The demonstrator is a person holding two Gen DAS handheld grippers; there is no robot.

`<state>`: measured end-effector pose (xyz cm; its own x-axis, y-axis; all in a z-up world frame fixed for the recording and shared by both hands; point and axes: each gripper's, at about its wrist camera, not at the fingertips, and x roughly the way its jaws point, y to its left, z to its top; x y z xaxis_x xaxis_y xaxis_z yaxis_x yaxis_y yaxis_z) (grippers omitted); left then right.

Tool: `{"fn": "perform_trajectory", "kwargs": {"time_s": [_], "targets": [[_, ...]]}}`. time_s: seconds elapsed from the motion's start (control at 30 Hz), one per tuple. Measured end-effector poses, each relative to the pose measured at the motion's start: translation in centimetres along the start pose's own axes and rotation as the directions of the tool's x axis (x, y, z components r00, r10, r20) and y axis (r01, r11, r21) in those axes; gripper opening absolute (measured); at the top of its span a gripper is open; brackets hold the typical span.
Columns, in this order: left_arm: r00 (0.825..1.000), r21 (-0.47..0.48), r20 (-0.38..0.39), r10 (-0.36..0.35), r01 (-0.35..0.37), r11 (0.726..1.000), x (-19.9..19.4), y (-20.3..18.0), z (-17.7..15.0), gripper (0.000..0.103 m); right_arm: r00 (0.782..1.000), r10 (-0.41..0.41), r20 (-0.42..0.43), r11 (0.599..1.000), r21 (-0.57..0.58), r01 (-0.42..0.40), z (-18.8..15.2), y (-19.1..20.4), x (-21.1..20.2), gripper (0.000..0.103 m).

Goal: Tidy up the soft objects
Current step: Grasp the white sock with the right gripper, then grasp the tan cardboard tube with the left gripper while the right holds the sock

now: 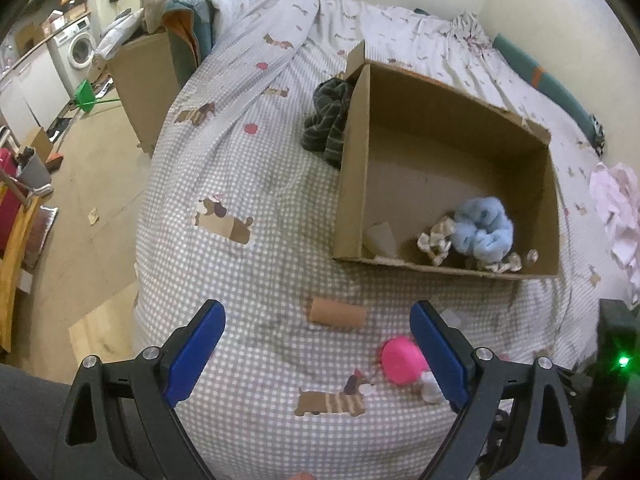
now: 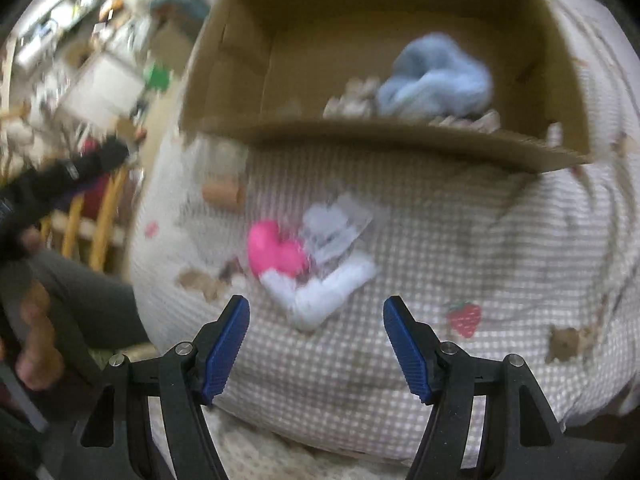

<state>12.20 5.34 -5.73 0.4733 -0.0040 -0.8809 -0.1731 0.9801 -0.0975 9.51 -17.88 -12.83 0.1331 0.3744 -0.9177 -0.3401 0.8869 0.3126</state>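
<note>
An open cardboard box (image 1: 352, 184) (image 2: 360, 132) sits on the checked bedspread (image 1: 260, 272). Inside lie a fluffy light blue item (image 1: 484, 234) (image 2: 434, 80) and patterned beige soft pieces (image 1: 434, 240). A dark striped cloth (image 1: 328, 120) lies against the box's far left wall. A pink soft toy (image 1: 402, 360) (image 2: 274, 250), a white soft item (image 2: 320, 296) and a crumpled clear wrapper (image 2: 336, 226) lie in front of the box. My left gripper (image 1: 316, 320) is open and empty above the bed. My right gripper (image 2: 316, 312) is open, just short of the white item.
A brown cardboard tube (image 1: 336, 314) (image 2: 222, 194) lies on the bed near the pink toy. A pale pink garment (image 1: 616, 216) lies at the bed's right side. A second cardboard box (image 1: 144, 84) stands left of the bed. The right wrist view is blurred.
</note>
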Motion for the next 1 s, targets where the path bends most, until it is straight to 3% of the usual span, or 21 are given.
{"fn": "perform_trajectory", "kwargs": {"time_s": [0.13,0.33,0.37,0.47,0.53,0.77,0.97,1.0], "targets": [[1.0,0.001,-0.017,0.013,-0.013,1.0,0.4,0.6,-0.4,0.093,0.998,0.002,-0.07,1.0,-0.026,-0.004,0.5,0.6,2.5,0.073],[0.998,-0.031,-0.052,0.022,-0.024,0.999,1.4,1.8,-0.5,0.093,0.994,-0.041,-0.106,0.998,-0.059,0.035,1.1,1.1,4.7,0.073],[0.998,-0.04,-0.057,0.022,-0.024,0.999,1.5,2.0,-0.4,0.093,0.994,-0.042,-0.104,0.997,-0.061,0.036,1.2,1.2,4.7,0.071],[0.997,-0.096,-0.074,-0.011,0.004,0.995,2.0,2.9,-0.2,0.093,0.995,-0.046,-0.094,0.995,-0.089,0.037,1.3,1.8,4.8,0.036],[0.996,-0.145,-0.076,-0.049,0.037,0.989,2.2,3.5,0.1,0.093,0.996,-0.049,-0.08,0.992,-0.12,0.039,1.1,2.2,4.4,0.033],[0.997,-0.151,-0.075,-0.026,0.014,0.988,2.6,3.3,0.3,0.092,0.999,-0.031,-0.033,0.99,-0.142,0.026,0.1,2.2,2.0,0.032],[0.995,-0.089,-0.096,-0.024,0.015,0.996,3.8,1.9,-0.1,0.077,0.996,-0.003,0.089,0.999,-0.043,0.006,0.1,-0.3,-1.8,0.032],[0.994,-0.071,-0.109,-0.026,0.018,0.997,4.3,1.4,-0.1,0.068,0.995,-0.004,0.104,1.0,-0.027,0.007,0.2,-0.6,-2.2,0.032]]}}
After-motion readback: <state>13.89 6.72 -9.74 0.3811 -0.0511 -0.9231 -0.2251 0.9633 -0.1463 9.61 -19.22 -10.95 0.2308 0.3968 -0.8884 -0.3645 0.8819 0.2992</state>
